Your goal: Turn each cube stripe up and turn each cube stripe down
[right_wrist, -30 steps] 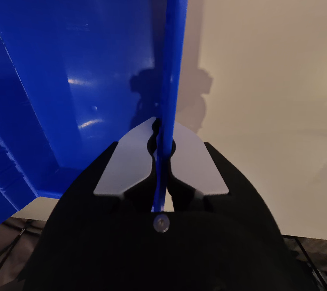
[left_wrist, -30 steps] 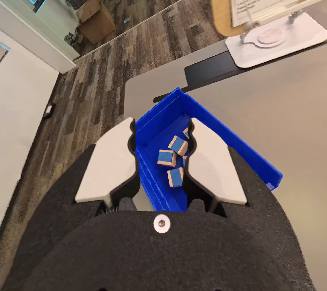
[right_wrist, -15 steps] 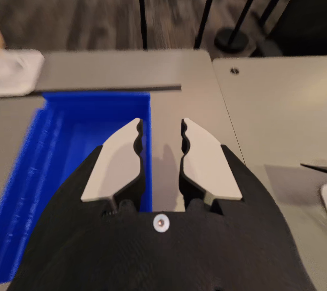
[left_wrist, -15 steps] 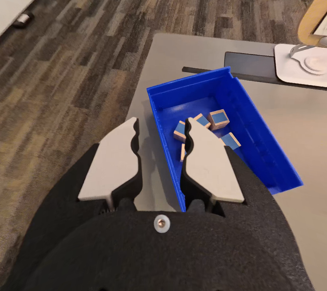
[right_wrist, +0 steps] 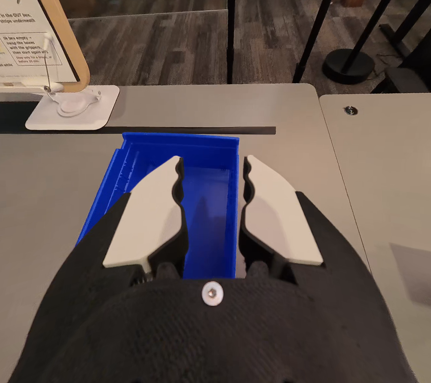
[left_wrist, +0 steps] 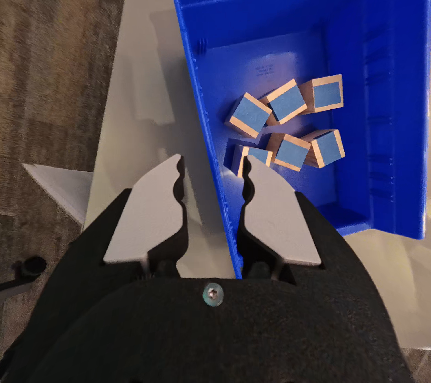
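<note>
A grey counter [right_wrist: 210, 106] carries everything, and wood-patterned floor is seen beyond its edge. At its far left a white stand base [right_wrist: 72, 111] with a printed sheet is set, clear of the working area.

Two blue bins are used, probably so that one feeds the other. In the right wrist view an empty blue bin [right_wrist: 182, 145] is seen lying lengthwise ahead, and the right tool [right_wrist: 212, 162] is held above it with its fingers spread; the bin's right wall is framed between them, yet nothing is pinched. It is judged to be parked there, ready either to steady that bin or to receive a cube.

In the left wrist view the loaded blue bin [left_wrist: 291, 8] is seen from above at the counter's left edge. The left tool [left_wrist: 212, 159] is spread as well, astride the bin's near left wall without closing on it, one finger outside and one over the bin floor, probably to hold the bin in place or to reach in.

The cubes [left_wrist: 286, 124] are gathered in a loose, tumbled cluster of six on that bin's floor, some touching. Each is pale wood, with blue tape on the visible faces framed by bare wooden margins. Several are tilted, so which face counts as stripe up cannot be told.
</note>
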`<state>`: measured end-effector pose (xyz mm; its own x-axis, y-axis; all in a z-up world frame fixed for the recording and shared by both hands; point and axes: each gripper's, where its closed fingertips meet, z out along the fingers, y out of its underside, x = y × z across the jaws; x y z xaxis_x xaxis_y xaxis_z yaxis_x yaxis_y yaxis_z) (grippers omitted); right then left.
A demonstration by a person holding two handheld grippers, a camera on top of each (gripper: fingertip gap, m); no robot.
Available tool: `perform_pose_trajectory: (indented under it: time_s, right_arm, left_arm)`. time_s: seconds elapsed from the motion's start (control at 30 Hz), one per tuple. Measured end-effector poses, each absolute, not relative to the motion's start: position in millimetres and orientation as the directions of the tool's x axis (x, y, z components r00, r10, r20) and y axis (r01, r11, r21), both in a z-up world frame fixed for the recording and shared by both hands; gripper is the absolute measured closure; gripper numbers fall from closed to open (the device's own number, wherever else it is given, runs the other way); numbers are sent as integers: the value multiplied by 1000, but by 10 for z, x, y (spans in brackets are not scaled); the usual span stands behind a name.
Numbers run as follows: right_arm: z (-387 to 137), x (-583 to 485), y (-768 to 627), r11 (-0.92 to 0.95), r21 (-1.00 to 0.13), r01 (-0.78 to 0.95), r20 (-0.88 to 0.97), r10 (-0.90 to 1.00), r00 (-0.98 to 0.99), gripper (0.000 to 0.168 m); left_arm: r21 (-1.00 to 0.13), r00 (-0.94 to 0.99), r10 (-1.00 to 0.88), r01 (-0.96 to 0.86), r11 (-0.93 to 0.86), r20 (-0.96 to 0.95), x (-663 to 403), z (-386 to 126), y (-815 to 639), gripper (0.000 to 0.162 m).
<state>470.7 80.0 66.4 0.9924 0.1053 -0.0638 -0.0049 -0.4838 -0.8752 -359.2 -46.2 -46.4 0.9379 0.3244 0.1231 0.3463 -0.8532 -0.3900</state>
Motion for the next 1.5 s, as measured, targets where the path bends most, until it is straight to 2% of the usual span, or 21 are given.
perform_pose_trajectory:
  time_s: [0.27,0.37,0.43,0.5,0.53,0.77,1.03,1.17,1.3,1.5]
  right_arm:
    - [643,4486,824,-498,-866,44,-42,159,986,117]
    - [589,4390,828,-521,-850,82,-14,179,984,118]
    - [561,4313,843,-529,-840,119,14,197,980,118]
    - [535,4230,864,-532,-830,168,56,220,974,118]
    - [518,4187,875,-535,-822,194,79,231,970,118]
    - [262,3835,950,-580,-749,320,156,315,936,119]
    - [-34,3537,967,-610,-660,439,215,407,888,120]
    - [-155,3504,989,-627,-622,469,235,421,876,120]
    - [-225,3483,1007,-632,-604,485,244,433,868,120]
    - [-287,3549,1037,-648,-573,503,277,425,862,120]
  left_arm:
    - [-208,934,348,356,-911,73,-3636,-887,-493,112]
    - [-114,944,320,328,-938,83,-3562,-1033,-525,121]
    - [-94,944,302,316,-944,135,-3459,-1075,-469,135]
    - [-116,954,294,299,-947,55,-3558,-1082,-395,151]
    - [-118,960,280,279,-953,13,-3596,-1082,-379,152]
    - [-203,998,59,53,-978,-22,-3472,-1086,-21,151]
    - [-296,959,-229,-271,-916,-167,-3158,-1096,502,143]
    - [-271,960,-229,-267,-925,-162,-3071,-1098,504,142]
    - [-305,959,-227,-269,-913,-169,-3085,-1033,500,142]
    - [-521,965,-182,-256,-814,-190,-3004,-427,575,138]
